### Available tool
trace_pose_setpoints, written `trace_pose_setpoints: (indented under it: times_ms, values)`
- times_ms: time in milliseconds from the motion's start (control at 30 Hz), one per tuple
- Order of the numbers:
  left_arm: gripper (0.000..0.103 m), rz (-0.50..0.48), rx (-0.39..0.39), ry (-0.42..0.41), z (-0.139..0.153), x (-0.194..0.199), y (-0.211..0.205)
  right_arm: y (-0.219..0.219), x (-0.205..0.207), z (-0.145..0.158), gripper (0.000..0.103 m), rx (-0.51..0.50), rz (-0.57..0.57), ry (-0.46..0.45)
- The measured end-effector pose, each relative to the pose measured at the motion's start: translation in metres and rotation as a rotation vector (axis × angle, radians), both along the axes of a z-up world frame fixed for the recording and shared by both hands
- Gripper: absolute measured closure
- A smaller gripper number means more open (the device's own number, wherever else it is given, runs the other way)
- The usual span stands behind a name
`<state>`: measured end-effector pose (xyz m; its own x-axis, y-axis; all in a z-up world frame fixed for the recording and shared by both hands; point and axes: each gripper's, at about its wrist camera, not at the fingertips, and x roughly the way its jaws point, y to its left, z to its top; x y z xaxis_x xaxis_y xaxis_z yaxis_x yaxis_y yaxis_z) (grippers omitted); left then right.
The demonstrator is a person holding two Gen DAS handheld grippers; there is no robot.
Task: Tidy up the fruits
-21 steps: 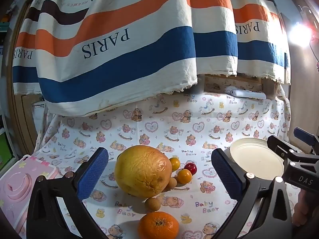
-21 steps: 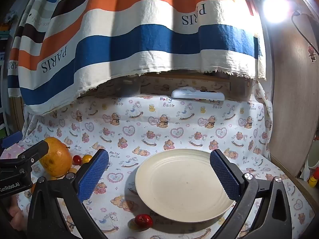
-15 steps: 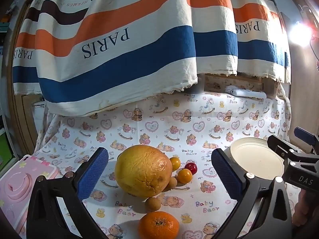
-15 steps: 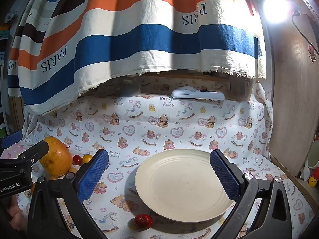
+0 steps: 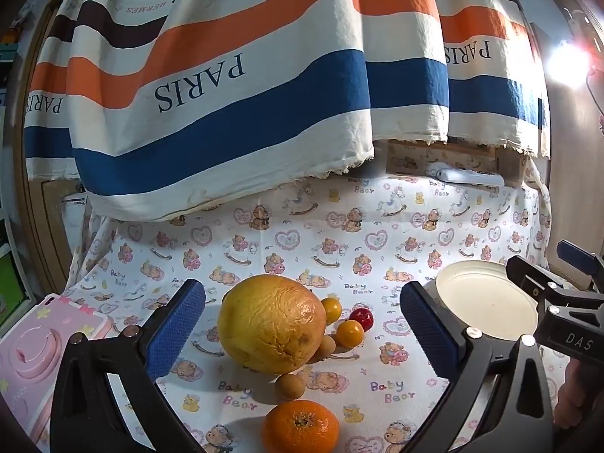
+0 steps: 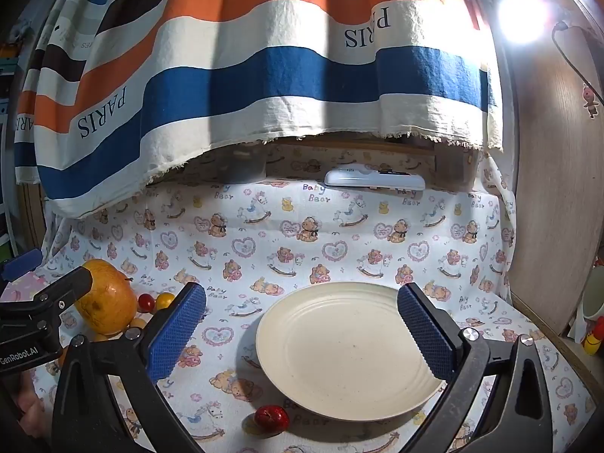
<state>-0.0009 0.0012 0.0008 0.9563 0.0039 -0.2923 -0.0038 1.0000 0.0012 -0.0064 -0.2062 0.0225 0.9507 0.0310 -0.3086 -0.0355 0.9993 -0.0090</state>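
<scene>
A big yellow grapefruit (image 5: 271,324) sits on the bear-print cloth, framed by my open left gripper (image 5: 302,334), which holds nothing. Around it lie an orange mandarin (image 5: 301,431), two small brown fruits (image 5: 289,386), two yellow-orange cherry tomatoes (image 5: 350,333) and a red one (image 5: 361,318). The cream plate (image 5: 487,302) lies empty to the right. In the right wrist view my open right gripper (image 6: 300,334) hovers above that plate (image 6: 351,351). A small red fruit (image 6: 271,418) lies at its near-left rim. The grapefruit (image 6: 107,304) shows far left.
A striped "PARIS" cloth (image 5: 234,87) hangs over the back. A white flat device (image 6: 373,180) lies at the rear. A pink toy case (image 5: 34,343) sits left. A wooden wall (image 6: 558,188) bounds the right, with a cup (image 6: 596,298) beyond the edge.
</scene>
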Motion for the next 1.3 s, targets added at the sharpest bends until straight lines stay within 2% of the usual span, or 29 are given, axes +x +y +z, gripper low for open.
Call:
trace_pose_setpoints:
  times_ms: [1300]
  values:
    - [0.0, 0.015, 0.002, 0.003, -0.0007, 0.0007, 0.0023, 0.0011, -0.0004, -0.0007, 0.001, 0.0, 0.001, 0.0]
